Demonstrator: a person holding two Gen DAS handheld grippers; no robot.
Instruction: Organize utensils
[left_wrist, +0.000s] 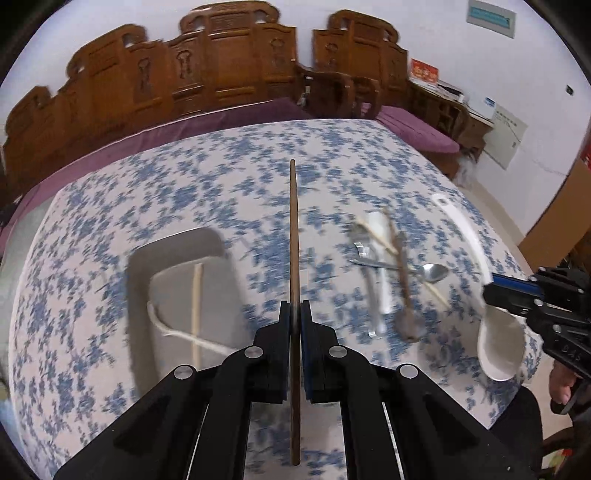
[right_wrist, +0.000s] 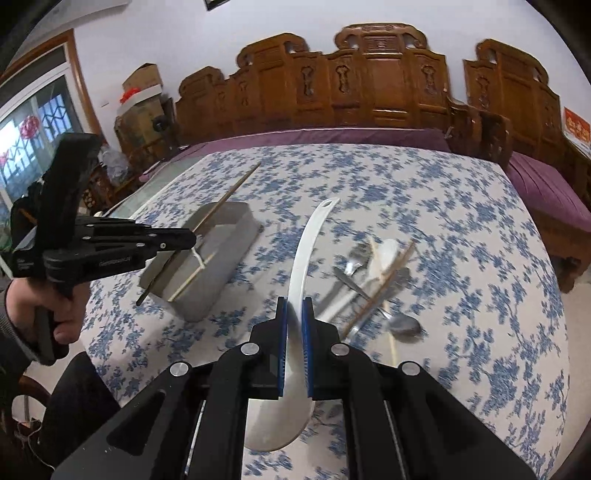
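My left gripper (left_wrist: 295, 314) is shut on a dark brown chopstick (left_wrist: 293, 236) and holds it above the table, just right of a grey tray (left_wrist: 140, 266). The tray (right_wrist: 236, 236) holds a pale chopstick (left_wrist: 197, 306) and a white utensil (left_wrist: 162, 325). My right gripper (right_wrist: 294, 314) is shut on a large white ladle (right_wrist: 306, 243), held above the table; it also shows in the left wrist view (left_wrist: 498, 347). A heap of utensils (left_wrist: 388, 266) lies between them: metal spoon (right_wrist: 404, 326), white spoon (right_wrist: 386, 254), fork, chopsticks.
The table has a blue floral cloth (right_wrist: 461, 229). Carved wooden benches (right_wrist: 369, 81) with purple cushions stand behind it. The left gripper (right_wrist: 177, 238) shows at the left of the right wrist view, over the tray.
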